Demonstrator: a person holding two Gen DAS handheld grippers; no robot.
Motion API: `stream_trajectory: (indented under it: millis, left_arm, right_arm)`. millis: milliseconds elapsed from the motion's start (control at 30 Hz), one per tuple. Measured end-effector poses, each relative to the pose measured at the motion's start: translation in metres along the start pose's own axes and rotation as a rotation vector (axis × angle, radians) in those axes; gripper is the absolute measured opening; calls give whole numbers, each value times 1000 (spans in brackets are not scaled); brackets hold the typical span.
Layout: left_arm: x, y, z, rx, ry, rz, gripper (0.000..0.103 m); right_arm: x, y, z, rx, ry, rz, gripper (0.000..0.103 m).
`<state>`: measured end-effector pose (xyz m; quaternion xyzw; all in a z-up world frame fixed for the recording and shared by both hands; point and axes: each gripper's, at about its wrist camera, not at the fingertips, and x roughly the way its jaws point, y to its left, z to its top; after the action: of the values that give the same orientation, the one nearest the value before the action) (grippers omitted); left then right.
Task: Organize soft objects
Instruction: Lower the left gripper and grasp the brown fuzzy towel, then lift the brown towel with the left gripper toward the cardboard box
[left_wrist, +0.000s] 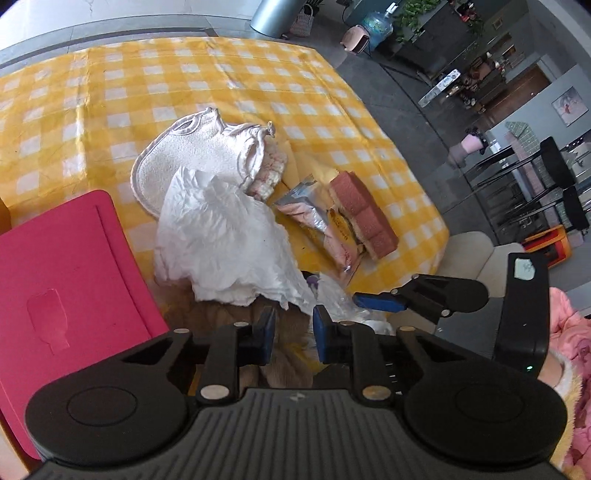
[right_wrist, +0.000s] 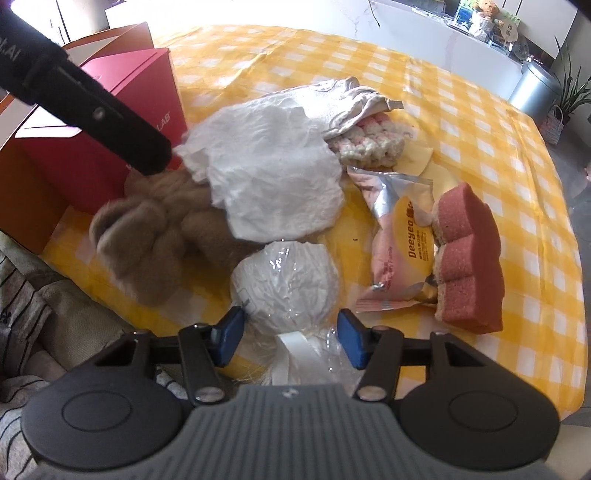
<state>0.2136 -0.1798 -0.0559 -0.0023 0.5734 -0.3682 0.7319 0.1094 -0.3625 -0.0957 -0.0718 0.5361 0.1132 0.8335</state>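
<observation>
Your left gripper has a ribbed grey body flanked by two round black discs, black linkage arms pinned with silver rivets, and blue pads on its fingers. Your right gripper is built the same way: grey ribbed housing, black discs, silver pivot pins, blue pads. From the left camera, its black handle carries a pale sticker and a small green light. Your sleeve is pink and fluffy.
</observation>
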Motion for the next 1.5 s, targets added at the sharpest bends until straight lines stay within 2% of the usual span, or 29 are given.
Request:
stream_trajectory:
  millis: [67, 100, 167, 233, 300, 433, 500, 667, 800, 833, 900, 1000, 1133, 1233, 1500]
  left_arm:
    - [10, -2, -4, 18, 38, 70, 23]
    - [11, -7, -8, 56, 27, 95, 21]
    - [13, -19, -14, 144, 58, 111, 25]
    - [13, -29, -23, 198, 75, 110, 36]
    - [17, -40, -31, 222, 83, 160, 61]
    - [33, -54, -46, 249, 116, 307, 68]
    - [43, -56, -50, 268, 131, 325, 78]
    - [75, -45, -53, 217, 181, 385, 82]
    - [84, -28, -52, 142, 192, 337, 89]
    - [85, -24, -52, 133, 194, 323, 89]
    - [84, -20, -55, 150, 188, 292, 69]
    - [80, -16, -56, 123, 191, 267, 59]
    - [68, -13, -59, 133, 175, 244, 57]
    - [50, -16, -63, 131, 144, 200, 56]
    - [1, -20, -68, 137, 10, 99, 56]
  right_arm:
    - [2, -1, 2, -3, 12, 5, 56]
    - [4, -1, 2, -3, 17, 5, 57]
    - [6, 0, 3, -4, 26, -1, 59]
    - [8, 0, 3, -12, 25, -4, 60]
    - [8, -1, 3, -12, 23, -6, 60]
    - [8, -3, 1, -9, 22, -3, 59]
    - [8, -2, 0, -13, 21, -7, 59]
    - [7, 2, -2, -39, 29, -42, 59]
    - [9, 8, -3, -72, 28, -114, 56]
    - [8, 9, -3, -77, 26, -123, 54]
    - [8, 11, -4, -91, 24, -121, 54]
    - [7, 13, -5, -100, 25, -125, 54]
    - [5, 9, -4, -77, 16, -107, 54]
    - [3, 3, -5, -39, 7, -82, 54]
    - [-3, -11, -7, 52, -30, 13, 53]
